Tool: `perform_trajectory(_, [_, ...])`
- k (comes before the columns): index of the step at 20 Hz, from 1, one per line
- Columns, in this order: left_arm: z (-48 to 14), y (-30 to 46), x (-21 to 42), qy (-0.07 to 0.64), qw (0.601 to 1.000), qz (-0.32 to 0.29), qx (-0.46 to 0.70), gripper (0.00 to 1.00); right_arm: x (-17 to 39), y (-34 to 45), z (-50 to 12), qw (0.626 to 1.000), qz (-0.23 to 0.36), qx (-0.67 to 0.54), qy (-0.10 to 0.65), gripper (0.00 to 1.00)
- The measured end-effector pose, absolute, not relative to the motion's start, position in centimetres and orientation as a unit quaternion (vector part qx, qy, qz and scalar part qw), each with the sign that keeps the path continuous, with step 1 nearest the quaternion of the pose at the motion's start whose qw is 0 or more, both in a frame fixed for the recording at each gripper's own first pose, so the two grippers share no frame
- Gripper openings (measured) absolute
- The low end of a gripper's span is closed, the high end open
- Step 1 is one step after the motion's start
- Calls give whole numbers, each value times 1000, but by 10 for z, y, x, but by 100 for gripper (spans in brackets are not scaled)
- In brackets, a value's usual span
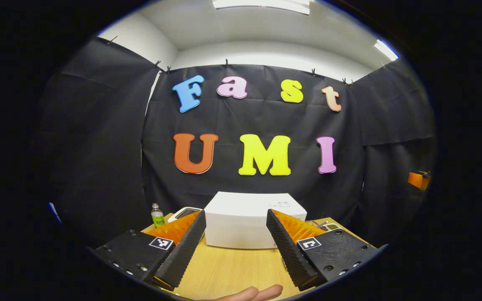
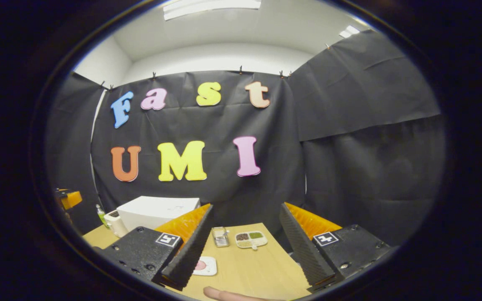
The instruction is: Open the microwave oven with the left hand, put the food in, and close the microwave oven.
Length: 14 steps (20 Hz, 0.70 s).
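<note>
Left hand-held gripper (image 1: 236, 246) hovers spread wide, empty, facing the shut white microwave oven (image 1: 251, 219) at the desk's (image 1: 232, 267) far edge; approach squarely, hook its door edge.

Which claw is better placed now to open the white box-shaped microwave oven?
Left. The open left claw faces the white box-shaped microwave oven straight ahead. The open right claw points at the wooden table, with the oven off to its left side.

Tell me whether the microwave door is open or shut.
Cannot tell. The microwave shows as a plain white box on the table; no door or handle is visible from these angles.
</note>
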<state>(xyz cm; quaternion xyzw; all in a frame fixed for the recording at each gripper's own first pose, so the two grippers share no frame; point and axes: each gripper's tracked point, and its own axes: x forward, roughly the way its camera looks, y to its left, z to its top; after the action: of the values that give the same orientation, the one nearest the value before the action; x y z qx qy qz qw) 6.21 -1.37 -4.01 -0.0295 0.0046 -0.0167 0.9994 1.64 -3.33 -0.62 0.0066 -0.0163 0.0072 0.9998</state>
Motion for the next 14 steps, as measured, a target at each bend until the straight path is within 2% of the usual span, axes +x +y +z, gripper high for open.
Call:
perform_trajectory(1, [-48, -21, 72, 6, 999, -21, -30, 92, 19, -35, -5, 1000, 8, 10, -17, 92])
perform_trajectory(2, [-56, -30, 83, 10, 999, -26, -28, 92, 22, -38, -4, 1000, 8, 12, -19, 100])
perform_trajectory(4, [-73, -47, 107, 21, 999, -36, -24, 92, 28, -44, -2, 1000, 6, 15, -21, 100])
perform_trajectory(5, [-83, -57, 119, 26, 999, -39, -24, 92, 31, -46, -2, 1000, 6, 14, -20, 91])
perform_trajectory(6, [-91, -66, 130, 31, 998, -43, -24, 92, 34, -48, -2, 1000, 5, 13, -18, 91])
perform_trajectory(7, [-100, -76, 141, 33, 998, -49, -26, 92, 36, -49, 0, 1000, 4, 10, -19, 100])
perform_trajectory(11, [-139, -110, 187, 48, 997, -61, -23, 92, 40, -57, 8, 1000, 5, 2, -22, 100])
perform_trajectory(12, [-151, -119, 199, 54, 996, -64, -18, 92, 40, -58, 7, 1000, 5, -2, -21, 91])
perform_trajectory(13, [-163, -127, 209, 59, 996, -65, -16, 92, 41, -61, 7, 1000, 3, -5, -20, 91])
perform_trajectory(14, [-174, -135, 218, 65, 995, -67, -17, 92, 42, -65, 5, 1000, 1, -9, -17, 100])
